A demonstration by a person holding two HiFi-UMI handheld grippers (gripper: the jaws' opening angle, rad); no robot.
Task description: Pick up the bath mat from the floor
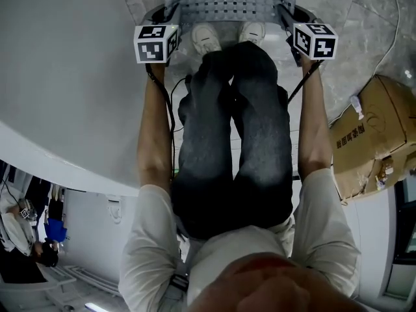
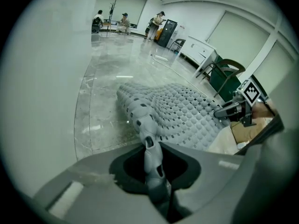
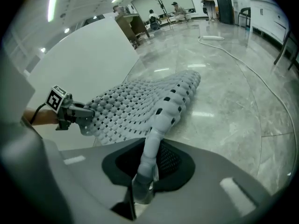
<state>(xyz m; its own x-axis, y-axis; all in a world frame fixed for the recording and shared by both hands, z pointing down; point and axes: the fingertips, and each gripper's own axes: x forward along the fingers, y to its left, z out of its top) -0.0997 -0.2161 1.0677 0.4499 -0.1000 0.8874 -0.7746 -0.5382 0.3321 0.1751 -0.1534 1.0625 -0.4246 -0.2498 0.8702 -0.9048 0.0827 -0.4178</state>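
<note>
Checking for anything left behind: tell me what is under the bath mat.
Only marble floor shows around the bath mat, whose far end seems to rest on it. The patch beneath the mat is covered in every view.

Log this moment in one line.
left gripper: shut on bath mat | right gripper: shut on bath mat | far end: on floor

We find a line of dark Chinese characters (image 1: 349, 136) on a cardboard box (image 1: 385, 109), outward of the right gripper (image 1: 283, 10). They are too small to read.
</note>
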